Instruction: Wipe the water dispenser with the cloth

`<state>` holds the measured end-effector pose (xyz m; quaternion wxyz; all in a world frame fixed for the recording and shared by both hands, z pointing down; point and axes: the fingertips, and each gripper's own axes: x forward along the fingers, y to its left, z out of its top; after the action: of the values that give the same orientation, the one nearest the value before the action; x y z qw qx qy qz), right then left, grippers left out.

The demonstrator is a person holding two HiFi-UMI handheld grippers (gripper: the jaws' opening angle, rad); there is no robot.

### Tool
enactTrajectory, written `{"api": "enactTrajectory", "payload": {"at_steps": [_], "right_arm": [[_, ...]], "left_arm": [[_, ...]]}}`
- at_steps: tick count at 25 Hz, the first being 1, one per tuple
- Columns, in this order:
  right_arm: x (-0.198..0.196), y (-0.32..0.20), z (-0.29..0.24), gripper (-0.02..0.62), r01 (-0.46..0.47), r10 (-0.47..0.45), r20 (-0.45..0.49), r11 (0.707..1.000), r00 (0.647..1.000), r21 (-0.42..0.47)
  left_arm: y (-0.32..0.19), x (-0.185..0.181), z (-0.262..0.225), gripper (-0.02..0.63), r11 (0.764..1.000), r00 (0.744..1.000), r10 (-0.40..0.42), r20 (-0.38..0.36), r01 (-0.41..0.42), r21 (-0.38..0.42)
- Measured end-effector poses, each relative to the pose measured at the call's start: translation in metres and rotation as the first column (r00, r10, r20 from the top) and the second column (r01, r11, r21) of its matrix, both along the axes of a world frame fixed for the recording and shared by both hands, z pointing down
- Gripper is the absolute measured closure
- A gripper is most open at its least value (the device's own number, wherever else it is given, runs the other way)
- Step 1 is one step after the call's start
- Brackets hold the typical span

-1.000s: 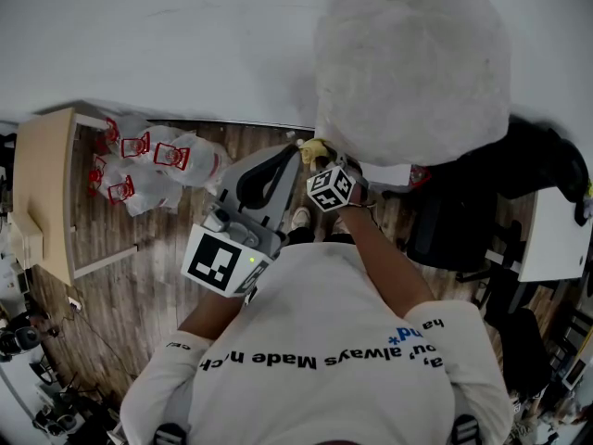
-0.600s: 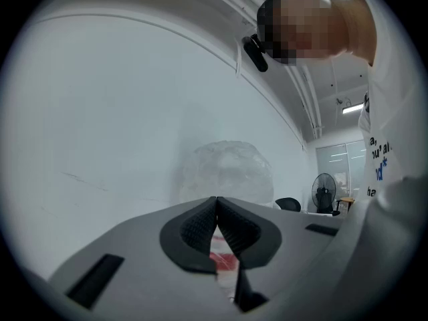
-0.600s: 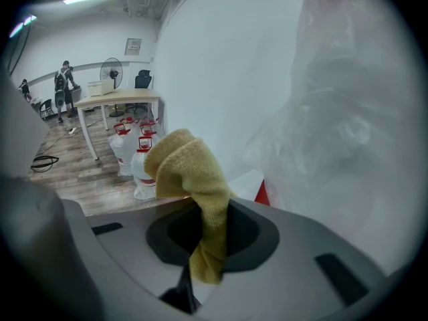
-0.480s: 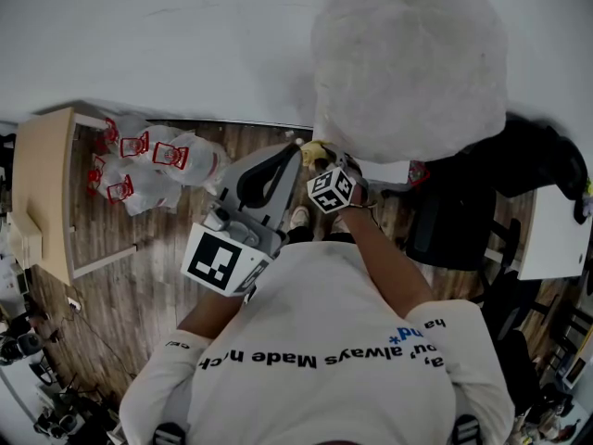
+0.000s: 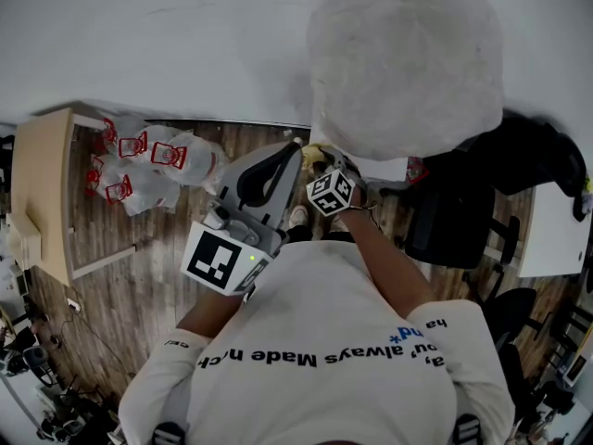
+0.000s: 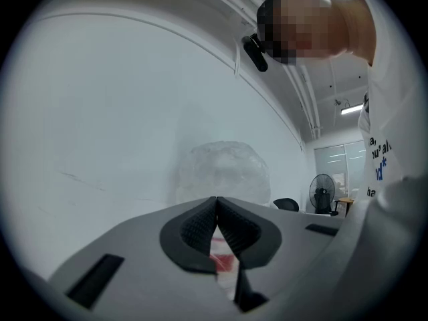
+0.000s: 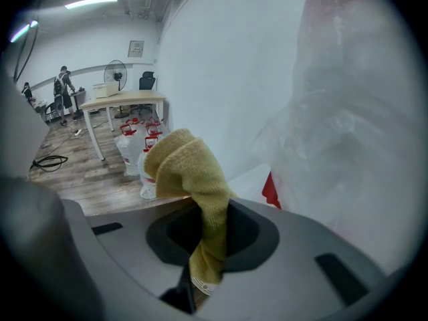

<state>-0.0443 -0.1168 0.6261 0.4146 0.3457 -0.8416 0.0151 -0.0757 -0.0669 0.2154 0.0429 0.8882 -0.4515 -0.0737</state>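
— Which hand has the cloth?

— The right gripper (image 7: 210,227). Its fingers (image 7: 247,236) are clamped on the yellow cloth (image 7: 186,162). The lower end is pinched between them, and the rest stands up as a folded wad above and past the tips. I'd guess that's on purpose, so the soft bulk meets the machine first and not the hard grey plastic.

— And where's the dispenser?

— The water dispenser (image 5: 403,72) stands right in front of the person, against the white wall, with its top under a cloudy plastic wrap. In the right gripper view the wrapped side fills everything to the right of the cloth and sits very near it. I can't tell whether the wad is touching it or just short of it.

— What's the other hand doing?

— The left gripper (image 6: 217,214) is held up beside the right one, pointing at the wall and the wrapped top. Its fingers (image 6: 190,229) are shut together with nothing held between them. It looks parked there to stay out of the wiping hand's way.

— So is the wiping going on?

— The cloth is up at the dispenser's side, so I'd judge it's at the start of a stroke or in one.
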Motion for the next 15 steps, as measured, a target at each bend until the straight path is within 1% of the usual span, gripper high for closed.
{"api": "enactTrajectory", "payload": {"at_steps": [15], "right_arm": [[0.002,0.018,0.002,0.534,0.011,-0.010,0.017,1.000,1.000,-0.023]], "left_arm": [[0.004,0.000,0.001,0.587,1.000,1.000,-0.005,-0.003,0.005,0.004]]}}
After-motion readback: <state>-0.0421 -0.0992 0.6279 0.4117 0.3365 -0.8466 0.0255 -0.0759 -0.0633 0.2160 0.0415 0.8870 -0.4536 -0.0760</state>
